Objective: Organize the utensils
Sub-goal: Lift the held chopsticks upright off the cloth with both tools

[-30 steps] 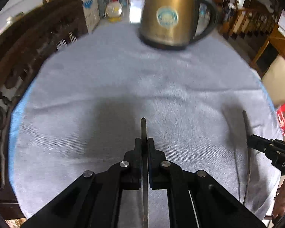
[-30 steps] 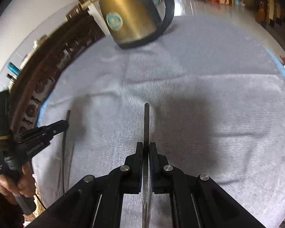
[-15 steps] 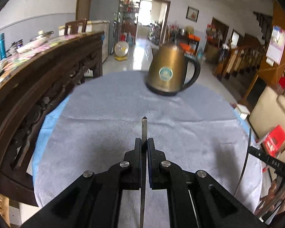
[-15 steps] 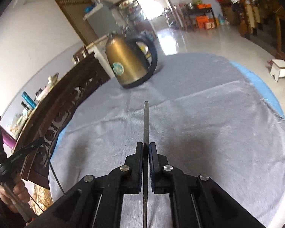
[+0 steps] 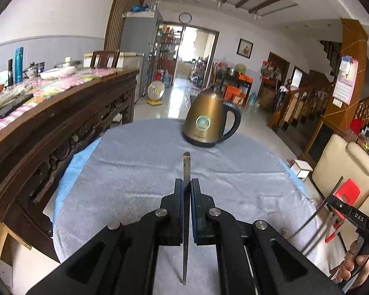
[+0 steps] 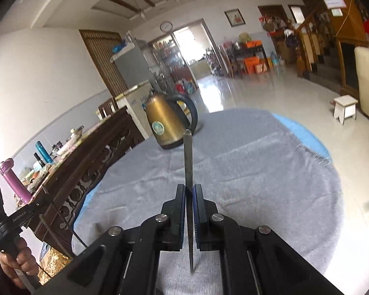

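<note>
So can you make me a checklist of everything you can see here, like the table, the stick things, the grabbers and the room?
Surface: round table under a grey cloth, with a blue layer showing at its edge.
Job's things: one thin metal utensil in the left gripper; another metal utensil in the right gripper. Both are held above the cloth; which kind of utensil cannot be told.
Clutter: a gold electric kettle stands upright at the far side of the table.
Grippers: both sets of jaws are shut on their utensils.
Cables: nothing seen.
Surroundings: carved dark wooden sideboard with bottles and dishes, a cream chair, a small white stool, a wall clock.
</note>
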Demonstrator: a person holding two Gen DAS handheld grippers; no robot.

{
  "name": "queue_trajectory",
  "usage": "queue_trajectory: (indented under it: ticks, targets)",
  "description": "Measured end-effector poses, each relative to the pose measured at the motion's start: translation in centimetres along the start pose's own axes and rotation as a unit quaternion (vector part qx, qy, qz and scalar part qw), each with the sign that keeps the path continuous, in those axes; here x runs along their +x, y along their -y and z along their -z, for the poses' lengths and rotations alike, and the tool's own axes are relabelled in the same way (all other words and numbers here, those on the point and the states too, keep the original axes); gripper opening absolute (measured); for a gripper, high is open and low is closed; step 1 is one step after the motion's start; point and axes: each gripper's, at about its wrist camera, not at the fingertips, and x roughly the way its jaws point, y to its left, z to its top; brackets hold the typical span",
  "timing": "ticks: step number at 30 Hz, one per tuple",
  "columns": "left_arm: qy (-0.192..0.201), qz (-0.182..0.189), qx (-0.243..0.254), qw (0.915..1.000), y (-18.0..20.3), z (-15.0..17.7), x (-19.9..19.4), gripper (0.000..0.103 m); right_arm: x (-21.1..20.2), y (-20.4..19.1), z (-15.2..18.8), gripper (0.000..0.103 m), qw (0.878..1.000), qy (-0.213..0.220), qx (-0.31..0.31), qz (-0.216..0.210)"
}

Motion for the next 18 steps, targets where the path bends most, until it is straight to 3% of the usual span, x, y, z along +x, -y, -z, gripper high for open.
queue_trajectory:
  ticks: [9,18]
  targets:
    - [0.038,0.022,0.003,0.9990,1.1,-0.5,-5.3,0.005,-5.9,-2.9,-0.1,0.007,0.998,0.052,-0.033,-0.006]
    - [0.057,0.050,0.007,0.9971,1.9,-1.0,-8.8,0.005,-9.5,-4.9,-0.3,0.007,0.996,0.064,-0.060,-0.016]
